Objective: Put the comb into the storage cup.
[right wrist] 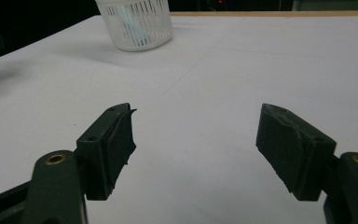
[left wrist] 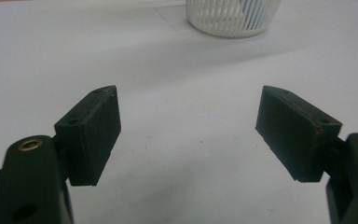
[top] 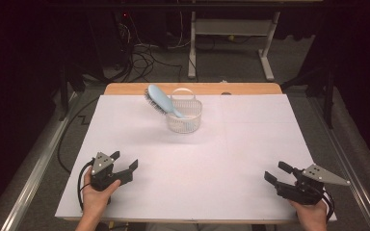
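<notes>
Light-blue plastic hairbrush (top: 162,100) leans handle-down in white slotted plastic basket (top: 185,115), tabletop (top: 250,144) 12 o'clock. Left claw (top: 125,161) at 7, right claw (top: 273,172) at 5, both agape, empty. Likely resting; next move calls for long forward reach.

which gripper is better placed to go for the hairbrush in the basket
Left, probably. The hairbrush leans out of the white basket toward the table's left side, nearer the open left gripper. The right gripper, also open, sits farther off at the right edge.
</notes>
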The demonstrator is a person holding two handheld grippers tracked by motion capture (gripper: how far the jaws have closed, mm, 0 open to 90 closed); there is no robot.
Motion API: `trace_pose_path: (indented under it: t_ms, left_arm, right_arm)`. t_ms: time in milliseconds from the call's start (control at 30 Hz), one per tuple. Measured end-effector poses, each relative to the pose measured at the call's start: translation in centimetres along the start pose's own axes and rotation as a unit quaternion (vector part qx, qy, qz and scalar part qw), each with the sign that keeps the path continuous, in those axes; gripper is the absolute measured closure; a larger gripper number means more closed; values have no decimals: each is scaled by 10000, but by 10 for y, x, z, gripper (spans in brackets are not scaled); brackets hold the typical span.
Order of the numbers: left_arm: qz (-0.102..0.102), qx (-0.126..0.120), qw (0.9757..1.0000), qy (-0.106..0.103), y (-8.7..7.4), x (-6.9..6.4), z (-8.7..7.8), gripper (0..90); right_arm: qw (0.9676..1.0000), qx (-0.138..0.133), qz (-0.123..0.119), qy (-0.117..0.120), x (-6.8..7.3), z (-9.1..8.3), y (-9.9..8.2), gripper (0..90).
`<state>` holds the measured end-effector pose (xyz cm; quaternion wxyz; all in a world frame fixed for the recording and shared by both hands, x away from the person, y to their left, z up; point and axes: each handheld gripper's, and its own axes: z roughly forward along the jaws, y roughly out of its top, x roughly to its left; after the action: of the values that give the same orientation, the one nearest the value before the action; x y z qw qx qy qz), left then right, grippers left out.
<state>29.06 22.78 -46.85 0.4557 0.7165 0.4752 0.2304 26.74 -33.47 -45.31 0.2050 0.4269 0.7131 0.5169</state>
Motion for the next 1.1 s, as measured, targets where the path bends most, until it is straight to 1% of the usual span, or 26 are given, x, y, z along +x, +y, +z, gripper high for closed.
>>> trace_pose_path:
  t_ms: [200,800,1100]
  left_arm:
    - [17,-2,10000,31,-3,0,0,227]
    - [-151,-106,9998,75,-10,2,-5,227]
    - [-133,-119,9998,75,-11,2,-6,227]
  right_arm:
    - [10000,2,9,4,0,0,0,281]
    - [10000,-5,-10,0,0,0,0,280]
    - [10000,-14,-3,-5,1,-1,0,281]
